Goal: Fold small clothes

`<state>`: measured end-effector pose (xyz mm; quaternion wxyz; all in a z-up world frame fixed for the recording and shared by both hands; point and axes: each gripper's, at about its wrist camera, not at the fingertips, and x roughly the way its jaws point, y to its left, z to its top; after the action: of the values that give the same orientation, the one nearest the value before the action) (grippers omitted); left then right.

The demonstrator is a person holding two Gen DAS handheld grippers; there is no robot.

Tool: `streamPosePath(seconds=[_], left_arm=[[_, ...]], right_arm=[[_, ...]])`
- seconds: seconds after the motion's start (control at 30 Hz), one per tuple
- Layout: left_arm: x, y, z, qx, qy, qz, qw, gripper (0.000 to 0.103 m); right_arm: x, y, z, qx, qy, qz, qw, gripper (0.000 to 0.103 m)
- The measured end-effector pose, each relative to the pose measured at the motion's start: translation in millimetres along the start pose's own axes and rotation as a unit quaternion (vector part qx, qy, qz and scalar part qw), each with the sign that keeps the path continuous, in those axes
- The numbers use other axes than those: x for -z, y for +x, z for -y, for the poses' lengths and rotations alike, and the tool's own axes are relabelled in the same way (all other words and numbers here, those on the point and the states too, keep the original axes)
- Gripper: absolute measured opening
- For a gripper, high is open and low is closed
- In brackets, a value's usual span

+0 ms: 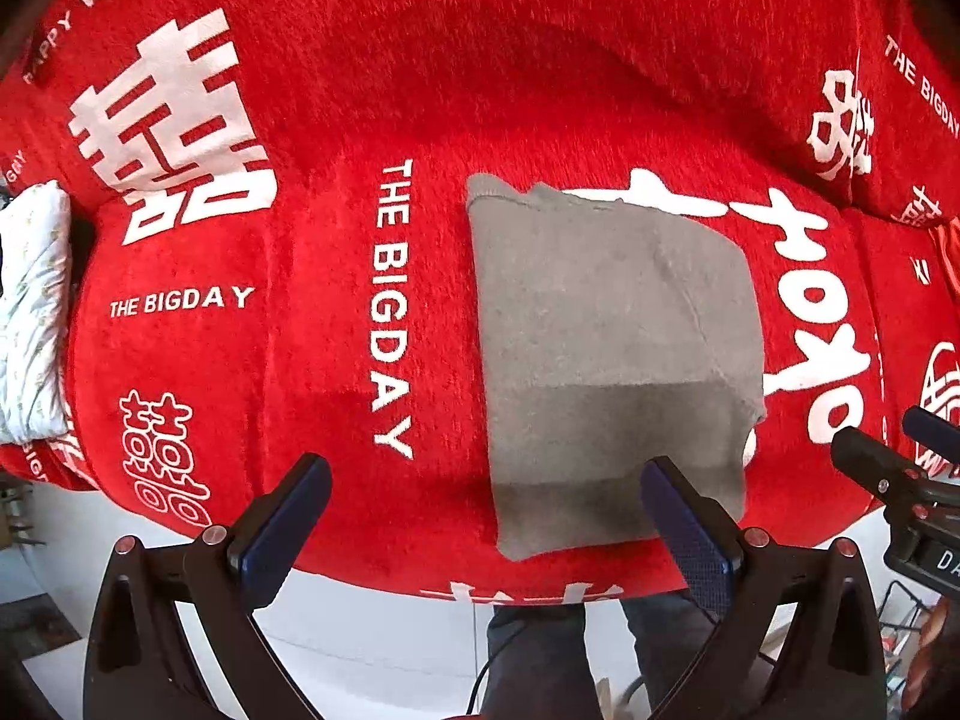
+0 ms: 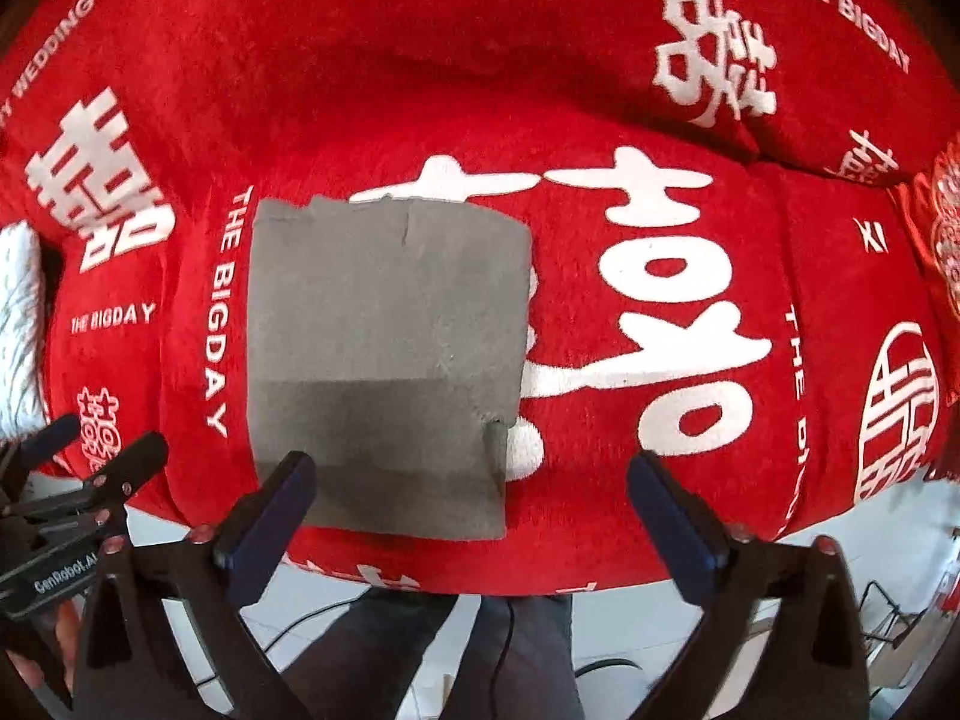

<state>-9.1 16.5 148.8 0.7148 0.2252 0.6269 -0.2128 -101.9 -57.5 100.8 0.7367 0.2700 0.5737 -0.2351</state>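
A grey knitted garment (image 1: pixel 612 348) lies folded into a rough rectangle on the red blanket (image 1: pixel 312 360), near its front edge. It also shows in the right wrist view (image 2: pixel 384 354). My left gripper (image 1: pixel 486 480) is open and empty, held above the front edge, with its right finger over the garment's near corner. My right gripper (image 2: pixel 471 477) is open and empty, its left finger (image 2: pixel 270 516) over the garment's near left corner. The right gripper also shows at the right edge of the left wrist view (image 1: pixel 888 450), and the left gripper at the left edge of the right wrist view (image 2: pixel 102 450).
The red blanket with white lettering covers a sofa seat and backrest (image 2: pixel 456 30). A white pillow (image 1: pixel 30 312) lies at the far left. The person's legs (image 2: pixel 456 654) and white floor (image 1: pixel 372 642) are below the front edge. A wire rack (image 1: pixel 906 612) stands at the lower right.
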Motion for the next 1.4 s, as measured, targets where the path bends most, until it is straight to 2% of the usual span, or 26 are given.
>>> streamPosePath(seconds=[0.87,1.4], left_arm=[[4.0,-6.8,1.3,-0.006,-0.008,0.004,0.9999,0.103],[2.5,-7.5,-2.2,-0.009,-0.014,0.004,0.9998,0.103]], right_arm=[[2.3,-7.4,-3.9,0.025,-0.015,0.000,1.000,0.103],[3.0,-7.4,-5.0,0.024,-0.014,-0.001,1.000,0.103]])
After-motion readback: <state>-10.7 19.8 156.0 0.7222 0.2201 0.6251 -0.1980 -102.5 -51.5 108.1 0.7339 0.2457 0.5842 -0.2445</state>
